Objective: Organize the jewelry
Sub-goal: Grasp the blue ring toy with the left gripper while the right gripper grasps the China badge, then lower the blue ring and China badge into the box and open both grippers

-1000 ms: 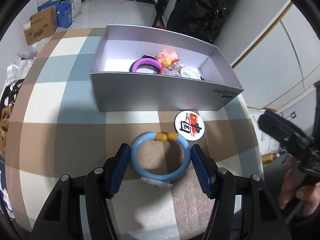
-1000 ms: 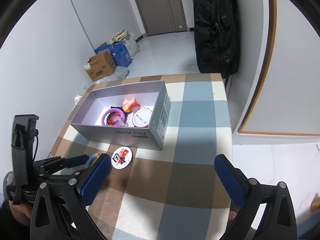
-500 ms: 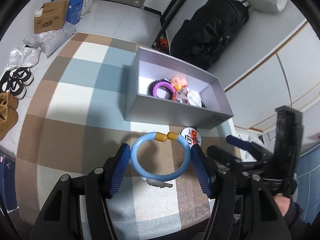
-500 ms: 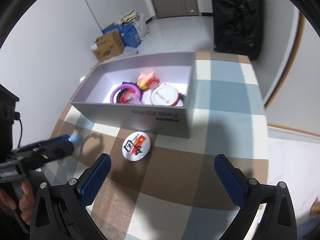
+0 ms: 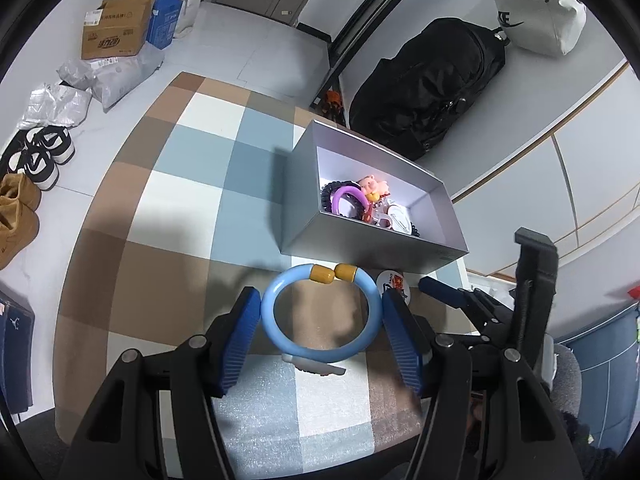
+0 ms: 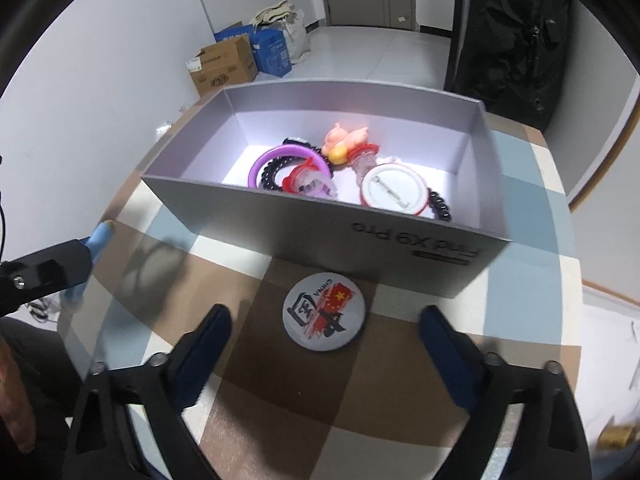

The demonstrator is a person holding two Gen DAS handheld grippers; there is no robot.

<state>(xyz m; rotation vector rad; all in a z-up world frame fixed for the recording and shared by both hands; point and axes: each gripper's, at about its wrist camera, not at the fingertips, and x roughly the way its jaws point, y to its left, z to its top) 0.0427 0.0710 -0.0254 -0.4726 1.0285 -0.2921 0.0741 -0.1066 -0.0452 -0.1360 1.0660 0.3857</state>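
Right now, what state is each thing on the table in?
Blue bracelet: held in the left gripper, lifted off the table.
Round badge: flat on the checked cloth, face up, outside the box.
Grey box: open, trinkets inside.
Right gripper: open, empty, near the badge.

Left wrist view looks down from high over the table (image 5: 168, 216); right wrist view sits lower, nearer; both share the grey box (image 5: 308, 204) (image 6: 400, 240).

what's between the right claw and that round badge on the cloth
Nothing visible. The open right claw hangs over the round white pin badge lying on the checked tablecloth, in front of the grey cardboard box.
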